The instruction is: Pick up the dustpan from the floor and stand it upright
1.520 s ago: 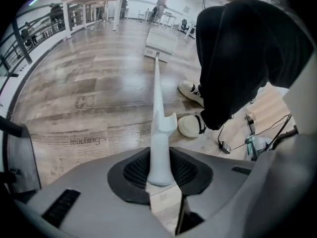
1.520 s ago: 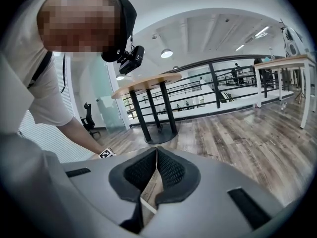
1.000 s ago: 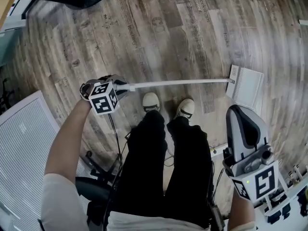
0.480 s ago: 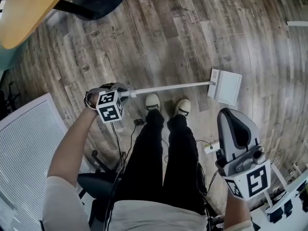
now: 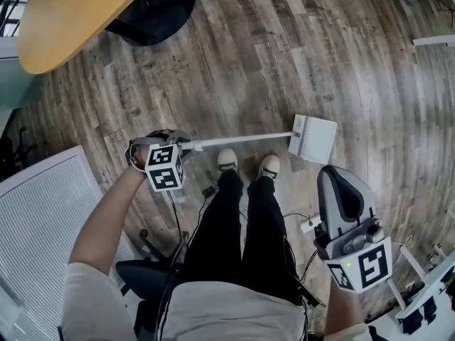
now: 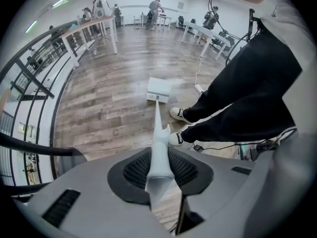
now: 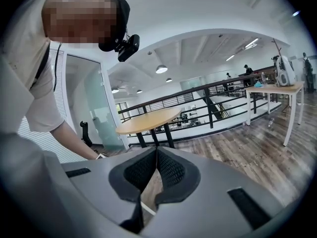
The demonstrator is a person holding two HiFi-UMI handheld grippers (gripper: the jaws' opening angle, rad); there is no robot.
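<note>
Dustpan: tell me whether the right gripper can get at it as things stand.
Probably yes: nothing shows between the right gripper and the dustpan just ahead of it. Its jaws are shut and empty, so they would have to open first.

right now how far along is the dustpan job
Done: the left tongs are shut on the dustpan's handle. In hand: the handle slopes down from them to the pan by the shoes; I cannot tell whether the pan touches the floor. Left: stand it upright and let go. The right tongs are shut and empty.
</note>
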